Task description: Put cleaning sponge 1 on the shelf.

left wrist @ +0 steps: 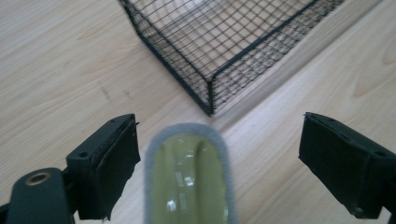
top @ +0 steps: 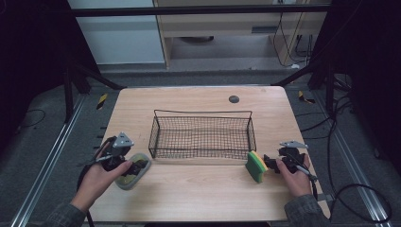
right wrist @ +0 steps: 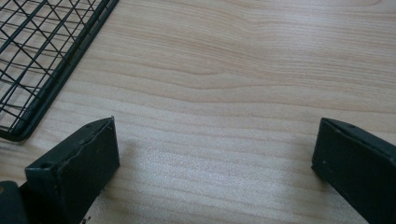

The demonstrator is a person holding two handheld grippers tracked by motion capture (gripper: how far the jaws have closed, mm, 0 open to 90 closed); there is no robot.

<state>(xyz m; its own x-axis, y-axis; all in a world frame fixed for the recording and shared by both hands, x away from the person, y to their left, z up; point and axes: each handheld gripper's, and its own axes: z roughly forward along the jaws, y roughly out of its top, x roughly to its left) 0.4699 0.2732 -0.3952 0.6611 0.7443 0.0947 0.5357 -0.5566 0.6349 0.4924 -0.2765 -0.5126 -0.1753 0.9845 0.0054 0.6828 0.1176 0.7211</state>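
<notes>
On the wooden surface (top: 203, 189) a black wire basket (top: 202, 135) sits at the middle, its long front rim facing the person. The left gripper (top: 128, 166) rests at the basket's front left corner, its jaws spread wide and released, with a grey-rimmed green dish (left wrist: 189, 179) lying between them; neither pad touches the dish (bare wood shows on both sides of it in the left gripper view). The right gripper (top: 272, 163) lies near the basket's front right corner, jaws likewise spread apart and holding nothing, with bare wood between them in the right gripper view. A yellow-and-green sponge (top: 257, 166) stands just beside its tips, close to the basket's corner. The near strip of the surface in front of the basket lies open between the two hands.
</notes>
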